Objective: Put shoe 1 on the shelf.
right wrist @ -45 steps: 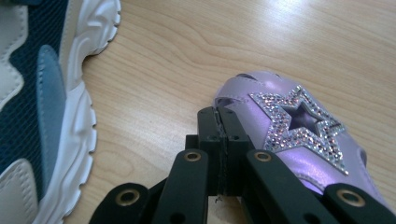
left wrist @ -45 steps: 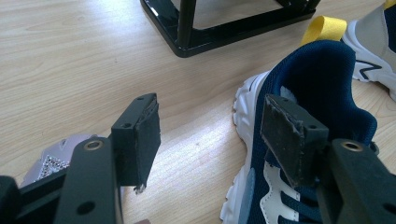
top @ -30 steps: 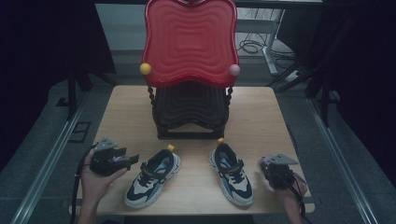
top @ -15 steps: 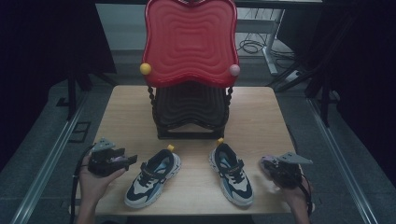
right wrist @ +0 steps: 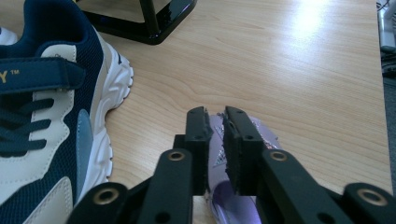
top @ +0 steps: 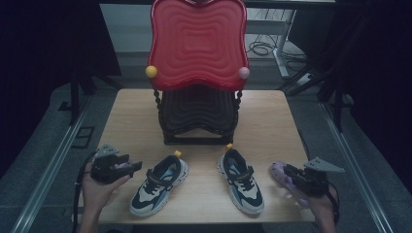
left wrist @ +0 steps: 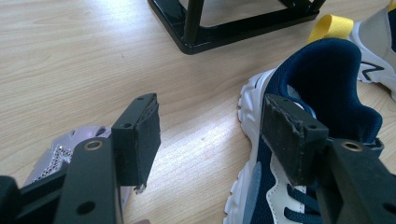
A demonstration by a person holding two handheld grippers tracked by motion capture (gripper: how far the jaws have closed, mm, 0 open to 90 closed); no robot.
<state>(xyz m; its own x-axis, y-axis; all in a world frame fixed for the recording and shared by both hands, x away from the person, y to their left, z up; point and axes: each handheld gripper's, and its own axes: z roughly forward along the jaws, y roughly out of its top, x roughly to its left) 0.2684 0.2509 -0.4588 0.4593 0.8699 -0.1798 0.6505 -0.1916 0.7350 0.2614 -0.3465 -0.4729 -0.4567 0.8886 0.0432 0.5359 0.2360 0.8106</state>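
The small lilac shoe (top: 279,172) lies at the right front of the worktop (top: 272,126), just beside the right-hand blue sneaker (top: 241,182). It looks light, soft-sided and slick with glitter, so its heel rim seems the surest hold. Over it the right claw (right wrist: 215,116) has just been opening, its pads narrowly apart with the shoe behind the gap and not pinched. The left claw (left wrist: 210,121) is spread wide on nothing.
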